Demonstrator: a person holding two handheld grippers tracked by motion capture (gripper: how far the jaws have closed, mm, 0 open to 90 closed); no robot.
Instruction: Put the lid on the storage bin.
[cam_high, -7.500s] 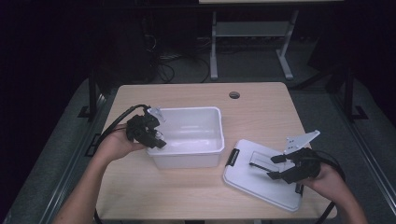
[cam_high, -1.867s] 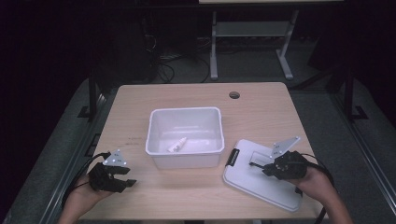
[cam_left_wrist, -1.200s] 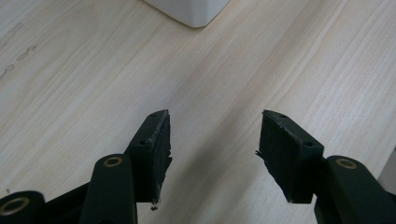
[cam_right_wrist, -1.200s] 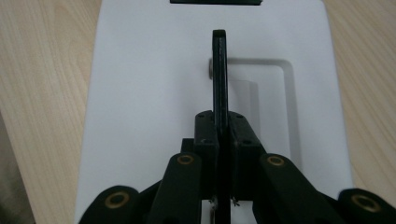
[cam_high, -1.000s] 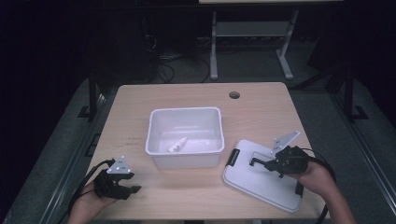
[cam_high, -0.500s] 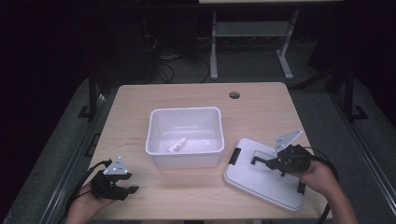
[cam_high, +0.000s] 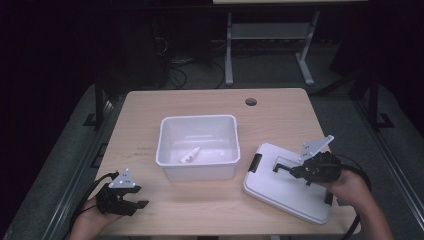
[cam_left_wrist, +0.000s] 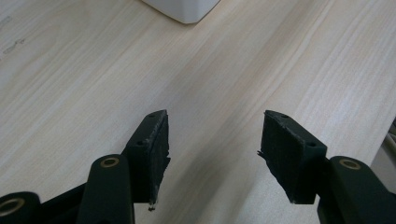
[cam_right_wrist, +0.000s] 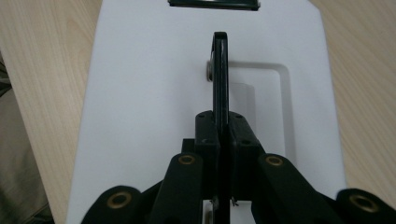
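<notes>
The right gripper (cam_high: 289, 171), fingers clamped on the lid's black handle (cam_right_wrist: 220, 70), holds the white lid (cam_high: 280, 187) just right of the open bin (cam_high: 197, 169), while the left gripper (cam_high: 134, 204) sits half-open and empty.

Lid (cam_high: 287, 187): white plastic, rectangular with rounded corners, lying to the right of the white bin (cam_high: 197, 147) and apart from it, turned askew to the bin's sides. Black latch clip (cam_high: 256, 163) on the short edge nearest the bin; a second black clip on the far short edge. Thin black handle (cam_right_wrist: 220, 70) at its centre, raised upright over a shallow rectangular recess, clamped between the pads of the right gripper (cam_right_wrist: 220, 122).
</notes>
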